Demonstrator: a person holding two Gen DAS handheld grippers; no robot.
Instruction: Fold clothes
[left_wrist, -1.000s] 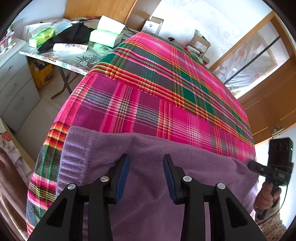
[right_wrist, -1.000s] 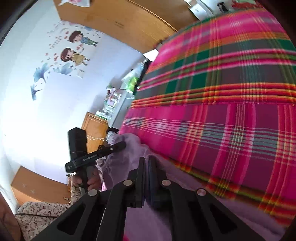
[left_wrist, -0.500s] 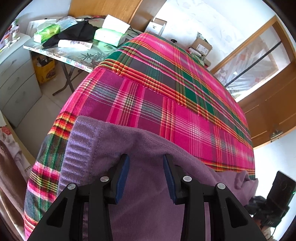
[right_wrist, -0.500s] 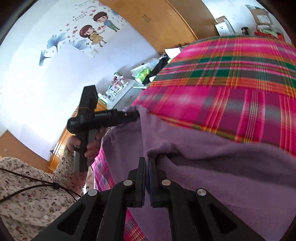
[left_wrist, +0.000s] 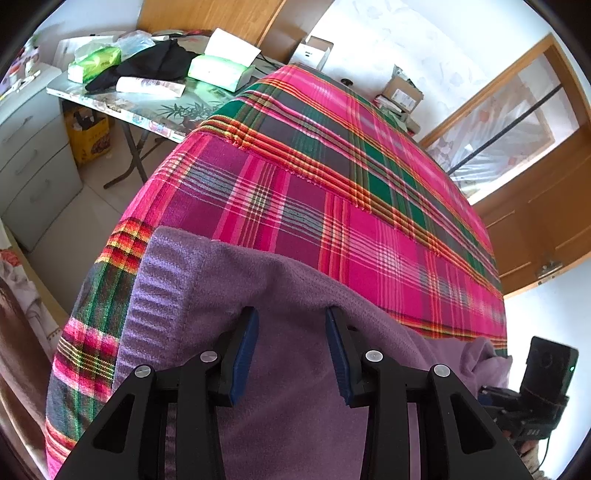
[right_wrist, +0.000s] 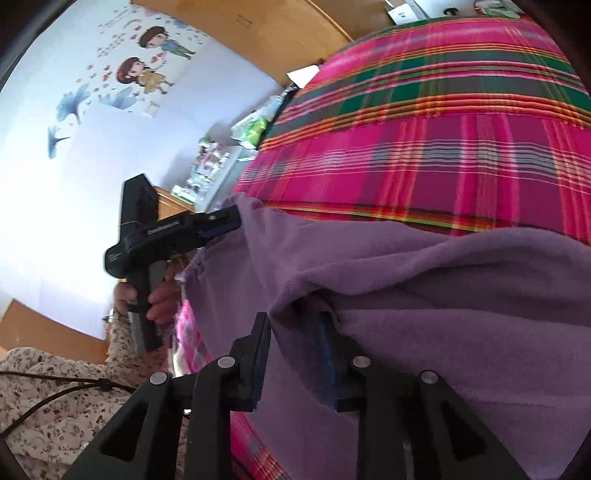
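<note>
A purple fleece garment (left_wrist: 295, 354) lies at the near edge of a bed covered with a pink, green and red plaid blanket (left_wrist: 332, 192). Its ribbed hem (left_wrist: 155, 295) is at the left. My left gripper (left_wrist: 291, 350) is open, its jaws wide apart just above the fleece. In the right wrist view the garment (right_wrist: 443, 295) is bunched in folds, and my right gripper (right_wrist: 295, 354) is open with loose fleece lying between its jaws. The left gripper also shows there (right_wrist: 221, 225) at the garment's far corner.
A cluttered side table (left_wrist: 147, 99) with tissue packs and a black cloth stands left of the bed, beside grey drawers (left_wrist: 29, 155). Wooden cabinets (left_wrist: 546, 221) and a window are to the right. The person's floral sleeve (right_wrist: 55, 406) is at the lower left.
My right gripper, shut half a second ago, has opened, and the fleece it held now lies loose between its jaws. The left gripper stays open over the garment.
</note>
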